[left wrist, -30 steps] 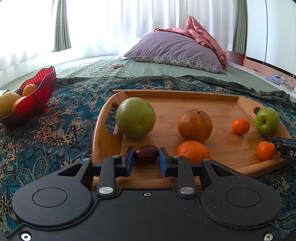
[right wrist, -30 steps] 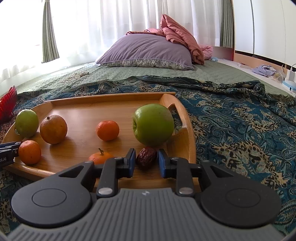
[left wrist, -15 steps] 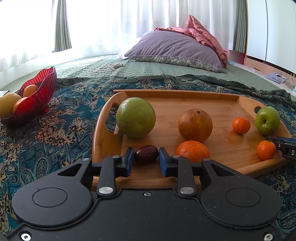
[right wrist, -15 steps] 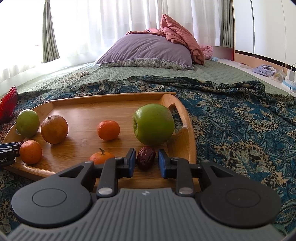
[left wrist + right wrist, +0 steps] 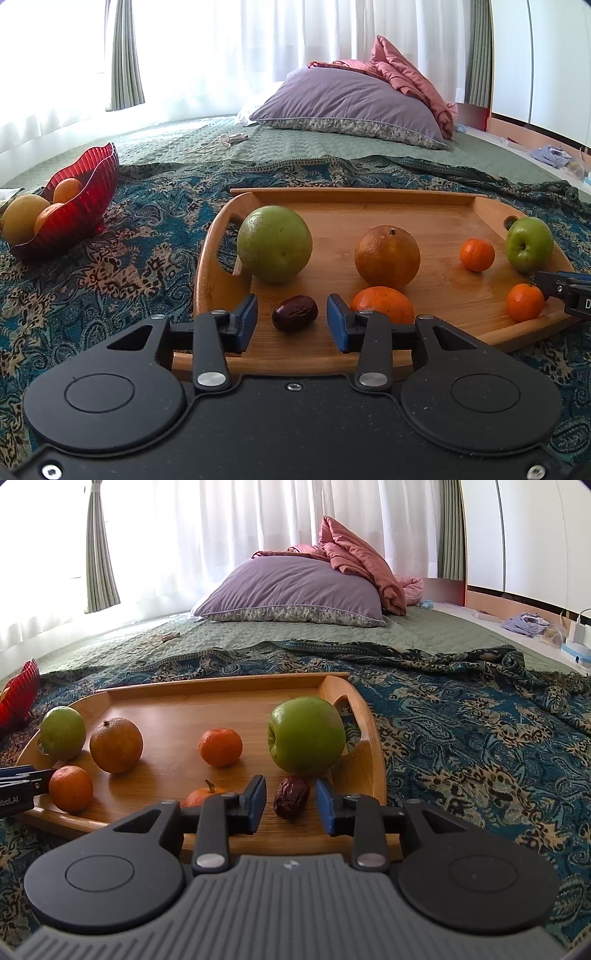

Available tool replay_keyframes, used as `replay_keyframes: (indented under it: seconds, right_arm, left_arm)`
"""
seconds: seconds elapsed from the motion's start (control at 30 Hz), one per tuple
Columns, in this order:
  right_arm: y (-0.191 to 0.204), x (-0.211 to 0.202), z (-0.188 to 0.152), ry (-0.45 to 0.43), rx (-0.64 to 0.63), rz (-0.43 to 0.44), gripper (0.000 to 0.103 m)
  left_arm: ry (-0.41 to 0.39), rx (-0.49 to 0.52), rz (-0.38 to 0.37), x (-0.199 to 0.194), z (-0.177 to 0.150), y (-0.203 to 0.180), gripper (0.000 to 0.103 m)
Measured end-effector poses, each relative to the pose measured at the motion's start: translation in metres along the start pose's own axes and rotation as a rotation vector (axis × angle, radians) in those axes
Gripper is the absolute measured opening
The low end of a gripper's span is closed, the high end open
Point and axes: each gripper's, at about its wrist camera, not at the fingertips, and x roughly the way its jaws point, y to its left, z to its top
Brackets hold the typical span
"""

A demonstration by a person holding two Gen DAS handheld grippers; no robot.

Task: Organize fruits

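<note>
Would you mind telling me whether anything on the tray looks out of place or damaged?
Nothing looks spilled or damaged. The one mismatch: two small, wrinkled dark dates lie on the wooden tray among round fruit, one between each open gripper's fingers, left gripper and right gripper.

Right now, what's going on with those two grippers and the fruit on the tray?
A person is sorting fruit with a handheld gripper in each hand. Both are at the near edge of the wooden tray, each with a dark brown date between its open fingers. The left gripper brackets one date with gaps on both sides, in front of the large green fruit. The right gripper brackets another date in front of the green apple. Neither date is gripped. A red bowl already holds fruit.
</note>
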Motion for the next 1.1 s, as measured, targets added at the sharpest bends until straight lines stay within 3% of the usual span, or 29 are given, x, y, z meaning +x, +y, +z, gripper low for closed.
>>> replay_keyframes:
  seconds: [0.2,0.3,0.37,0.43,0.5,0.57,0.97,1.1]
  right_arm:
    - [0.000,-0.011,0.001,-0.024,-0.007,-0.007,0.058]
    - [0.001,-0.017,0.001,-0.043,-0.011,-0.018,0.067]
    - [0.001,-0.021,0.001,-0.053,-0.004,-0.018,0.073]
    - [-0.001,-0.025,0.001,-0.063,0.004,-0.013,0.077]
    - [-0.002,-0.030,0.001,-0.076,0.008,-0.011,0.083]
    - [-0.003,-0.035,0.001,-0.092,0.009,-0.015,0.089]
    - [-0.002,-0.059,-0.002,-0.121,-0.009,0.018,0.103]
    - [0.001,-0.065,-0.006,-0.123,-0.026,0.019,0.103]
  left_arm:
    - [-0.009,-0.002,-0.007,-0.011,0.002,0.000,0.048]
    - [-0.013,-0.003,-0.009,-0.018,0.003,0.000,0.054]
    - [-0.018,-0.004,-0.017,-0.024,0.004,0.000,0.060]
    - [-0.030,-0.005,-0.022,-0.030,0.004,0.000,0.077]
    - [-0.048,0.006,-0.019,-0.036,0.004,-0.001,0.085]
    - [-0.059,0.022,-0.016,-0.042,0.004,-0.003,0.087]
    - [-0.045,0.016,-0.054,-0.065,-0.007,-0.005,0.097]
    - [-0.025,0.006,-0.062,-0.068,-0.014,-0.005,0.099]
